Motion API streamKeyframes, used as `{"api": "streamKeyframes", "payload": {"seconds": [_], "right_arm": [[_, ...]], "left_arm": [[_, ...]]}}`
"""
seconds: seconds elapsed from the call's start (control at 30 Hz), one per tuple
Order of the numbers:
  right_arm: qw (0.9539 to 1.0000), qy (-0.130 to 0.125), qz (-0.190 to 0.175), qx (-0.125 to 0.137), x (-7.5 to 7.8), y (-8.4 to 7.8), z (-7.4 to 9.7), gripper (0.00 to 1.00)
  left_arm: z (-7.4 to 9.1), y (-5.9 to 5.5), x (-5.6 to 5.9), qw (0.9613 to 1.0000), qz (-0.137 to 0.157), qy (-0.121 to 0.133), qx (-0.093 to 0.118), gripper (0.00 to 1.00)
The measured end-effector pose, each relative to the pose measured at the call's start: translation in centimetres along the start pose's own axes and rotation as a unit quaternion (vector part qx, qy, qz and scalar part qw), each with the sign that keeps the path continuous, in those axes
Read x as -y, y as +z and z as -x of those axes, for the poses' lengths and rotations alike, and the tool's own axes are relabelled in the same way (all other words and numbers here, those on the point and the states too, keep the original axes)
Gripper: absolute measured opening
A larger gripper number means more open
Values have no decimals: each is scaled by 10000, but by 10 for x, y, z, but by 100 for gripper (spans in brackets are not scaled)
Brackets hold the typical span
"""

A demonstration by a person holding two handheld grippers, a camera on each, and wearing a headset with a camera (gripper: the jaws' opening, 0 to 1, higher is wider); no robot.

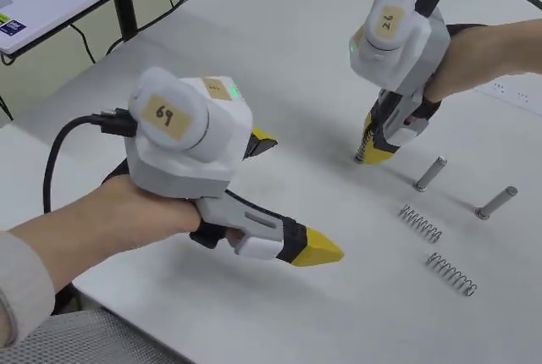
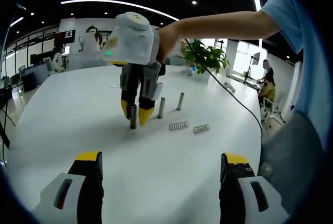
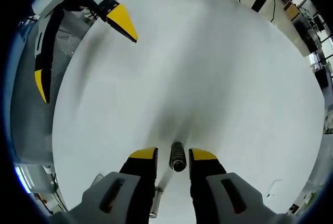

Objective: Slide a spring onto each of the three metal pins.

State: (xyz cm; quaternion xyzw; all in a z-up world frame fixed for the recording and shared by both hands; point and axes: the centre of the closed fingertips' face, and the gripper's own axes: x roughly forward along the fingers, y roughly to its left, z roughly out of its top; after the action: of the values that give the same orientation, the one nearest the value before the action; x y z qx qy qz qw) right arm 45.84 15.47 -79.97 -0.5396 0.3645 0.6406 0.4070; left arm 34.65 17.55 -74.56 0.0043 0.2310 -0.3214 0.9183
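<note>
In the right gripper view, a spring (image 3: 177,157) standing upright on the table (image 3: 208,67) is being straddled by the right gripper (image 3: 173,153). Its jaws are being held narrowly apart, with a gap showing on one side. The left gripper view is showing two upright pins (image 2: 162,108) beside two loose springs (image 2: 178,125) lying flat. The left gripper (image 2: 161,157) is being held wide open and empty.

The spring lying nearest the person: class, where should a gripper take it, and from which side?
Probably grip the spring across its coils at mid-length, coming down from above: it lies flat on the table, with open space along both sides.
</note>
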Motion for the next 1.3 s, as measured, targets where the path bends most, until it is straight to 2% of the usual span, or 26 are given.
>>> {"api": "streamKeyframes", "payload": {"seconds": [0.1, 0.17, 0.23, 0.57, 0.83, 0.97, 1.07, 1.3], "right_arm": [[10000, -73, -2, 5, 3, 0, 0, 32], [10000, -34, -6, 80, 2, 1, -1, 46], [9997, -122, 2, 196, 4, 3, -1, 60], [9990, -103, -125, 420, -7, 4, -1, 73], [9970, -305, -247, 671, -9, 4, 8, 86], [9952, -357, -376, 829, -11, 5, 12, 87], [9939, -442, -395, 935, -12, 6, 14, 91], [9893, -561, -506, 1244, -17, 10, 23, 98]], "left_arm": [[0, 0, 0, 10000, 13, 4, 12, 91], [0, 0, 0, 10000, 6, 10, 15, 91], [0, 0, 0, 10000, 3, 11, 18, 91], [-1, 0, 2, 10000, 12, -8, 13, 91], [-1, -1, 4, 10000, 29, -13, 19, 91], [-1, -1, 4, 10000, -23, -9, 37, 90], [-2, -4, 5, 10000, -2, -12, -17, 91], [-2, -2, 8, 9999, -39, -78, 70, 90]]}}
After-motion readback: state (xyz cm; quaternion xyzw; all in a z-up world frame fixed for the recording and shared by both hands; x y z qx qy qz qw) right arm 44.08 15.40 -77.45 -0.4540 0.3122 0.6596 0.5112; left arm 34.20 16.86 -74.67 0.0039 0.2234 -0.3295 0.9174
